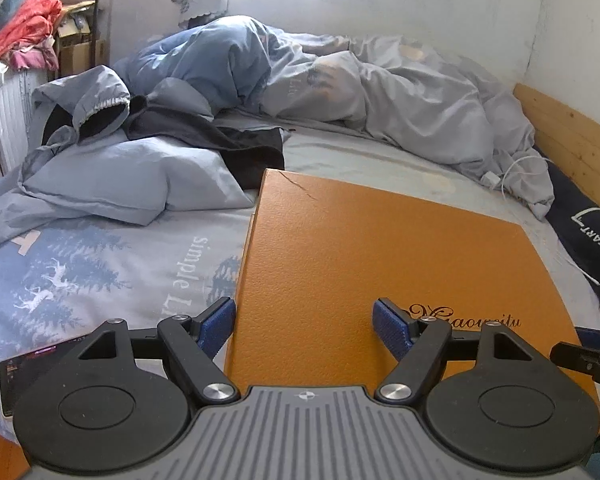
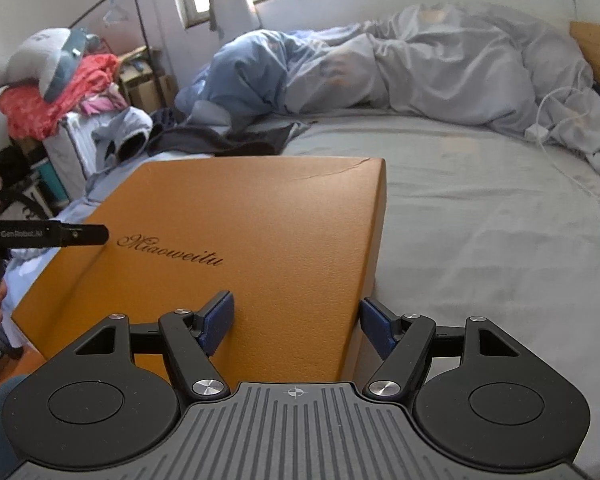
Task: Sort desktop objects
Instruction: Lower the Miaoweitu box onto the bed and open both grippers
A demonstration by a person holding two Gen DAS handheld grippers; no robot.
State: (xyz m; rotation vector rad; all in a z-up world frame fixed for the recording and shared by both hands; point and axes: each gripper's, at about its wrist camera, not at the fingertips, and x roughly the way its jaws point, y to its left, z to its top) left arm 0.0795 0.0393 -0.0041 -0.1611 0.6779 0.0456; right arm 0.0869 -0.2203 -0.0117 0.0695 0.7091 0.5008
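A large orange leather-look box (image 1: 380,256) with "Miaoweitu" in script lies on the bed; it also shows in the right wrist view (image 2: 252,232). My left gripper (image 1: 304,326) is open and empty, its jaws straddling the box's near left edge. My right gripper (image 2: 296,322) is open and empty, its jaws straddling the box's near right corner. The left gripper's finger (image 2: 80,235) shows at the left of the right wrist view. The right gripper (image 1: 588,350) shows at the right edge of the left wrist view.
A phone (image 1: 32,372) with a lit screen lies on the printed bedsheet (image 1: 100,272) left of the box. A pillow (image 1: 132,180), dark clothes (image 1: 220,140) and a crumpled grey duvet (image 1: 400,96) lie behind. A white charger cable (image 1: 508,172) and wooden headboard (image 1: 572,136) are at right.
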